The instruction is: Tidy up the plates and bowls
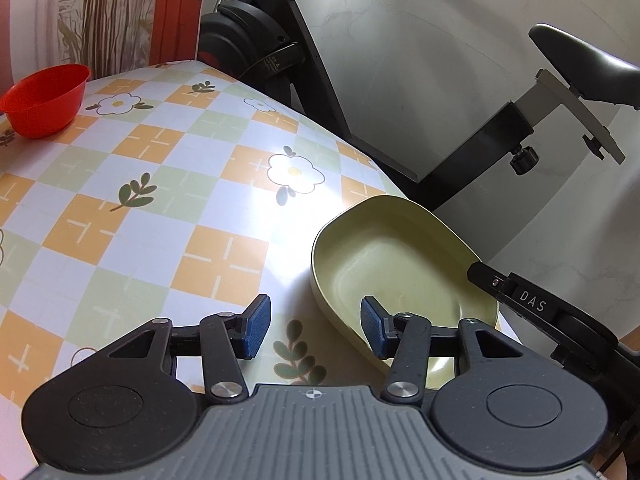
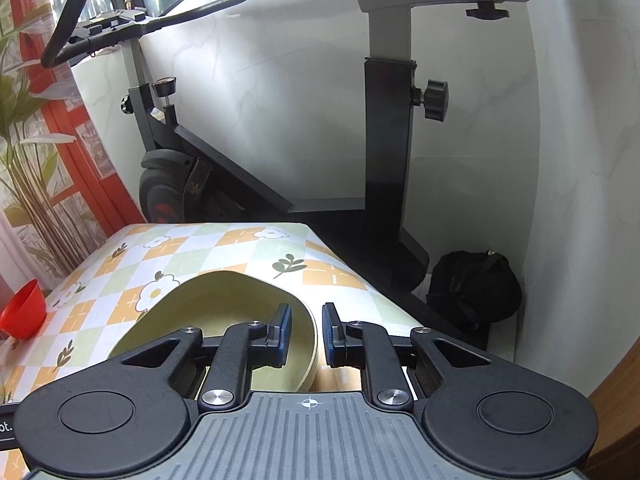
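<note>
Step in hand, by judgement: taking up the plate point(image 2: 224, 300) for sorting; grasp not yet made. Plate pale green, lying near the desk's point(image 1: 168, 184) right corner. Bowl point(image 1: 46, 98), red, well apart at the far left edge.

Right gripper point(image 2: 306, 334): narrowly parted, straddling the plate's right rim, one finger inside the rim and one outside. Contact with either pad not discernible; nothing clamped.

Left gripper point(image 1: 316, 328): moderately wide, empty. Right finger point(image 1: 374, 328) over the plate's near rim, left finger over bare desk.

Next move, by judgement: closing of right gripper on the rim, then lift clear of the desk edge. Risk: plate near the corner, liable to slide off if nudged.
</note>
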`<move>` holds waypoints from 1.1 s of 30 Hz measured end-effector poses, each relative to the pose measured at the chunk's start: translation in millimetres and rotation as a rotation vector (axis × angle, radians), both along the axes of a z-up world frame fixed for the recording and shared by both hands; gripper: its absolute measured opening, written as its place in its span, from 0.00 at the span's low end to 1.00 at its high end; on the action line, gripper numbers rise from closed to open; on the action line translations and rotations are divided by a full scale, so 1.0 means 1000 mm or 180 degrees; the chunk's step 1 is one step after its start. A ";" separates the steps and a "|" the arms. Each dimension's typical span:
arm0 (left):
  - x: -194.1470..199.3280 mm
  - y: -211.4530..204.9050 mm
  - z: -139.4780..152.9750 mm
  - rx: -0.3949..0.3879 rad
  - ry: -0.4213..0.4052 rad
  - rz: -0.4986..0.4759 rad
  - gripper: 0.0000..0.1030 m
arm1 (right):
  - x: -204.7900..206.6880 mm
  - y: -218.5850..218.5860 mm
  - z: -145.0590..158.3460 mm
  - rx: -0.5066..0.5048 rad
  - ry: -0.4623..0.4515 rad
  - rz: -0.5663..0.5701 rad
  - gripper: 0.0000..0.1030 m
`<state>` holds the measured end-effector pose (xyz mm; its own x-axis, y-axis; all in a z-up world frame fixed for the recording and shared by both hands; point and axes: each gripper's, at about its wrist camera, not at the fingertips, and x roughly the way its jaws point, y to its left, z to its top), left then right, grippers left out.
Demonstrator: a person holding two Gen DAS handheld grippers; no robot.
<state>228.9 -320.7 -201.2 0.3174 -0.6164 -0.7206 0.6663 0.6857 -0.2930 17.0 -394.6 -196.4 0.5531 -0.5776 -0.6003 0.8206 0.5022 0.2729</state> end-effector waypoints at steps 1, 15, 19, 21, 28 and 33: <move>0.000 0.000 0.000 -0.0003 0.0009 -0.0011 0.47 | 0.000 0.000 -0.001 0.0028 0.0006 0.0001 0.13; 0.012 -0.002 -0.006 -0.0106 0.0139 0.0007 0.32 | 0.009 0.003 -0.004 0.0122 0.0019 0.0133 0.09; 0.011 -0.001 -0.005 -0.0048 0.0082 0.0007 0.28 | 0.014 0.007 -0.003 0.0135 0.0035 0.0217 0.09; 0.010 0.002 -0.003 0.0031 -0.0012 0.0009 0.21 | 0.016 0.009 -0.003 0.0138 0.0051 0.0248 0.09; 0.013 0.023 0.008 -0.0041 -0.0034 0.0147 0.21 | 0.027 0.021 0.007 0.0109 0.0049 0.0449 0.09; 0.015 0.039 0.021 -0.0123 -0.0078 0.0276 0.21 | 0.038 0.033 0.020 0.0068 0.0010 0.0607 0.09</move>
